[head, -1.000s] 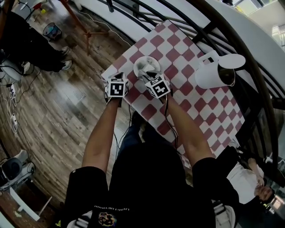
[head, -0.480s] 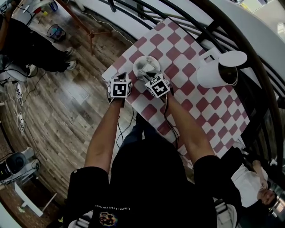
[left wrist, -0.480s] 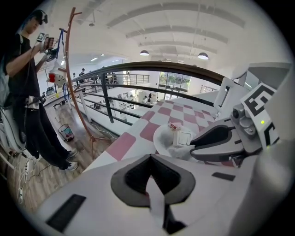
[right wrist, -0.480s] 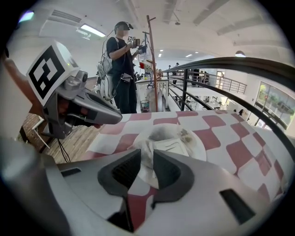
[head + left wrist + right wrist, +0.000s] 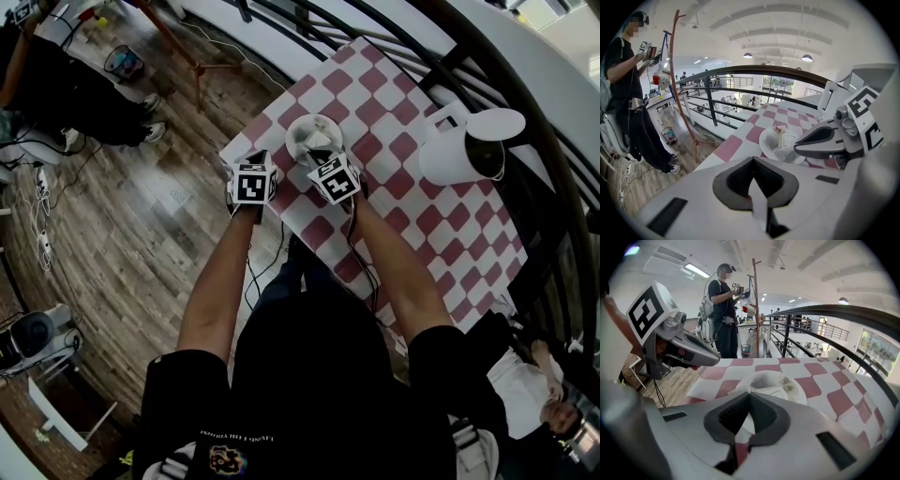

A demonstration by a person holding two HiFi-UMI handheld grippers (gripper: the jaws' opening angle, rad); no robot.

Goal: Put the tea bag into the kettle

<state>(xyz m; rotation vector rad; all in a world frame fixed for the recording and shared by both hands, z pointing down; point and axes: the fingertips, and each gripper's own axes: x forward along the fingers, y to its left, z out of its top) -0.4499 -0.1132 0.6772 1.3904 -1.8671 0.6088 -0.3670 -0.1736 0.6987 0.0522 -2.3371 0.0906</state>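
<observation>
Both left gripper and right gripper have barely shifted: jaws pressed together, empty, at plate's 6 o'clock. Tea bag unlifted; kettle at 3 o'clock. Pickup outstanding.

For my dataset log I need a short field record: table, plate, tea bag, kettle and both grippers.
surface: table under a red-and-white checked cloth
plate: white, near the table's corner
tea bag: lying on the plate, not yet picked up
kettle: white, lid open, standing apart from the plate
left gripper: jaws together, empty, beside the plate
right gripper: jaws together, empty, at the plate's near edge
</observation>
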